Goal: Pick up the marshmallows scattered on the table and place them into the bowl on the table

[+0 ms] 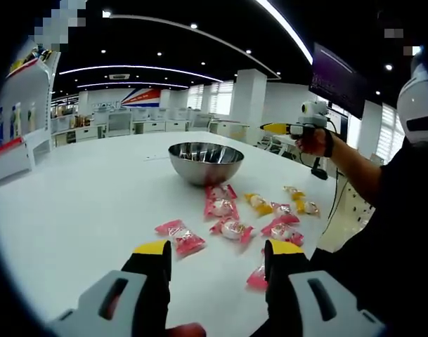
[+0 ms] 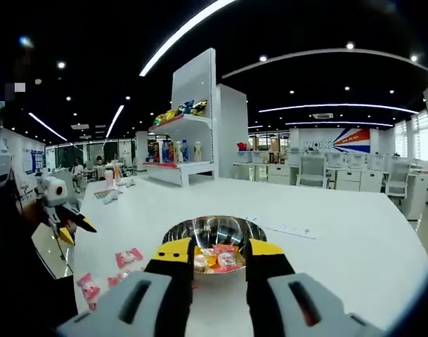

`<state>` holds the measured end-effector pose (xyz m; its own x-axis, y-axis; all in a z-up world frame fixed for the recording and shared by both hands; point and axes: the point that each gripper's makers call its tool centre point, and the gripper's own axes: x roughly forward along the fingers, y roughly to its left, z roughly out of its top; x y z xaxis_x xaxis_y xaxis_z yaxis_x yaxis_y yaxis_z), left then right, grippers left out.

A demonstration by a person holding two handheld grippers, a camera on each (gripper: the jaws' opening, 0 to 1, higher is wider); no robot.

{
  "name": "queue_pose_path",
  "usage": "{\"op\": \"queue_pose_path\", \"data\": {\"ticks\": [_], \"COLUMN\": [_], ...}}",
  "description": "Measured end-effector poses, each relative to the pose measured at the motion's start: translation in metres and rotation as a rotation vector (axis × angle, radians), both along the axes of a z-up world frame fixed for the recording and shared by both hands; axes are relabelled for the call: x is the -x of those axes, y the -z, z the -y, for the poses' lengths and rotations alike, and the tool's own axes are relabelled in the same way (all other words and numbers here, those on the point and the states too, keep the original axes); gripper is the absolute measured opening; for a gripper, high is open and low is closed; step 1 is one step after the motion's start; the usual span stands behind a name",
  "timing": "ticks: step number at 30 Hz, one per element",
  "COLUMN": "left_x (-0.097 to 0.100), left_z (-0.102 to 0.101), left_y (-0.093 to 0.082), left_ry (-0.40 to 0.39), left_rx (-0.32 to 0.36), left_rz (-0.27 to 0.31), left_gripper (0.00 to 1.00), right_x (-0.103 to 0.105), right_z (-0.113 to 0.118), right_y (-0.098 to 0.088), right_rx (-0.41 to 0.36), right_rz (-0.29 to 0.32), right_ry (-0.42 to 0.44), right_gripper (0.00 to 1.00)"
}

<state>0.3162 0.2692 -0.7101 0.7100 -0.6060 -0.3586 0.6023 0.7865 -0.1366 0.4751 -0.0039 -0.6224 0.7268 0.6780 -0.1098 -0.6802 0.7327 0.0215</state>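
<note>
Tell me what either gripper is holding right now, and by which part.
Nothing. The left gripper is open over pink-wrapped marshmallows on the white table; the right gripper is open above the steel bowl.

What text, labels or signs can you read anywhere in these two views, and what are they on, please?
"WORK": partial white lettering on the far wall sign; the rest is hidden.
Marshmallow wrappers: print too small to read.
Shelf products: labels too blurred to read.
</note>
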Motion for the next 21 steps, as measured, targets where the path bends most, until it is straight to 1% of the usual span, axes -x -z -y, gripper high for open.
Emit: {"op": "queue_pose_path", "data": {"ticks": [2,3,6,11,14,17,19,21], "left_x": [0.000,-0.001,-0.002,-0.003,-0.005,-0.007,-0.006,-0.005], "left_z": [0.000,0.001,0.002,0.006,0.006,0.008,0.010,0.013], "left_y": [0.000,0.000,0.001,0.001,0.000,0.000,0.001,0.001], "left_ry": [-0.001,-0.002,-0.002,0.006,0.002,0.003,0.011,0.019], "left_rx": [-0.001,-0.002,0.000,-0.006,-0.006,-0.003,-0.006,-0.011], "left_rz": [-0.001,-0.001,-0.002,-0.003,-0.001,-0.003,-0.007,-0.008], "left_gripper": [0.54,0.54,0.54,0.54,0.54,0.54,0.54,0.54], "right_x": [0.008,0.012,0.024,0.043,0.055,0.064,0.069,0.071], "right_z": [0.003,0.005,0.007,0.006,0.006,0.006,0.009,0.013], "right_y": [-0.004,-0.006,-0.005,-0.007,-0.008,-0.009,-0.009,-0.011], "right_rx": [-0.021,-0.025,-0.018,-0.042,-0.073,-0.049,-0.048,-0.063], "right_rz": [0.020,0.042,0.074,0.100,0.115,0.170,0.182,0.186], "right_ry": [0.014,0.032,0.053,0.055,0.056,0.048,0.048,0.058], "right_gripper": [0.29,0.29,0.29,0.29,0.28,0.28,0.28,0.28]}}
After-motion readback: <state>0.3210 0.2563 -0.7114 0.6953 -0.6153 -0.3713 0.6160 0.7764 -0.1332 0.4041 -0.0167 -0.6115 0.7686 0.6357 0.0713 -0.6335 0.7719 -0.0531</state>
